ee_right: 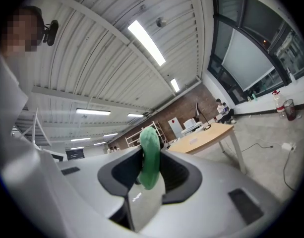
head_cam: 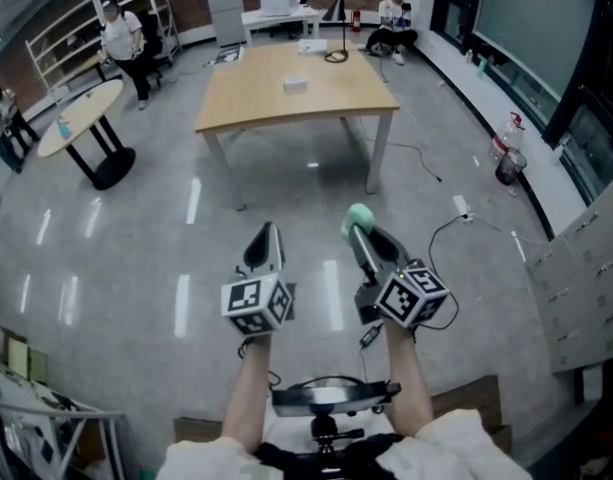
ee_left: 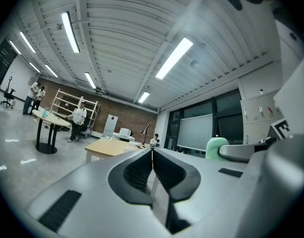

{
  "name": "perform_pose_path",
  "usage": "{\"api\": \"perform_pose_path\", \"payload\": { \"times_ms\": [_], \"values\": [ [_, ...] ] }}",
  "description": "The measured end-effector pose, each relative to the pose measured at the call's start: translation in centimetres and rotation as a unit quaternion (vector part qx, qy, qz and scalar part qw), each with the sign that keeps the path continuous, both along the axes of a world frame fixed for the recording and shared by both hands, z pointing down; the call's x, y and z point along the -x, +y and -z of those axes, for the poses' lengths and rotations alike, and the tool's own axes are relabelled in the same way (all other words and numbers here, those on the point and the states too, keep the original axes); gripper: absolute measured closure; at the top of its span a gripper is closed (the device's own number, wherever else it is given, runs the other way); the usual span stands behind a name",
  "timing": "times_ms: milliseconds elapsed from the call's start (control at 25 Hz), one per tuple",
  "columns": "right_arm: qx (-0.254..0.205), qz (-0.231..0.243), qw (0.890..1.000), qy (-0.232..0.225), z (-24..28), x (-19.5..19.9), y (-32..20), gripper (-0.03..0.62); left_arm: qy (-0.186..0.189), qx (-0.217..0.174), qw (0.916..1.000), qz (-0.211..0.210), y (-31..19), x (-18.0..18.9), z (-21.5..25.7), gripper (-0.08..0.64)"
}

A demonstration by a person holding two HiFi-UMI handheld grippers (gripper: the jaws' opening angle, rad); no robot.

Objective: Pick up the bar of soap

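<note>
The grey polished floor (head_cam: 106,268) fills most of the head view and lies far beneath both claws. Well ahead of them stands a light wooden rectangular desk (head_cam: 256,98) carrying a small white box (head_cam: 295,84) (too far off to identify). The left claw (ee_left: 152,157) is clenched, its jaws meeting with nothing between them. It hangs level just beside the right one, probably idle as a spare. The right claw (head_cam: 361,236) is grasping the pale green rounded bar of soap (ee_right: 150,155). It pinches the bar edge-on across its flat faces, likely so the pads get a broad seat, and the bar's far end pokes out beyond the tips. The pick-up looks done.
</note>
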State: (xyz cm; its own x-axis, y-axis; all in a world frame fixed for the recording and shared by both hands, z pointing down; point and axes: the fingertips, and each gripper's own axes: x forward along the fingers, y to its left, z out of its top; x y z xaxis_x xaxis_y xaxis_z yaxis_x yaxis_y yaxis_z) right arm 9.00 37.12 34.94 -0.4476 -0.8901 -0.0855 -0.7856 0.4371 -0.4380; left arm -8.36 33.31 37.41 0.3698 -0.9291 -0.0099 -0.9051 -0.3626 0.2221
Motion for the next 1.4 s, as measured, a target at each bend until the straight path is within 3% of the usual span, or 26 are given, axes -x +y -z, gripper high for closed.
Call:
{"api": "perform_pose_path", "payload": {
  "times_ms": [320, 520, 1400],
  "values": [
    [0.009, -0.015, 1.000, 0.004, -0.4, 0.8, 0.8, 0.476, -0.008, 0.016, 0.9996, -0.022, 1.1, -0.4, -0.3, 0.545],
    [0.006, -0.010, 1.000, 0.016, -0.4, 1.1, 1.2, 0.475, 0.003, 0.001, 0.9998, -0.021, 1.1, -0.4, -0.2, 0.545],
    [-0.016, 0.013, 0.999, 0.030, 0.3, 2.2, 2.2, 0.474, -0.005, 0.020, 0.9998, -0.004, 3.3, 0.6, -0.8, 0.545]
  ]
}}
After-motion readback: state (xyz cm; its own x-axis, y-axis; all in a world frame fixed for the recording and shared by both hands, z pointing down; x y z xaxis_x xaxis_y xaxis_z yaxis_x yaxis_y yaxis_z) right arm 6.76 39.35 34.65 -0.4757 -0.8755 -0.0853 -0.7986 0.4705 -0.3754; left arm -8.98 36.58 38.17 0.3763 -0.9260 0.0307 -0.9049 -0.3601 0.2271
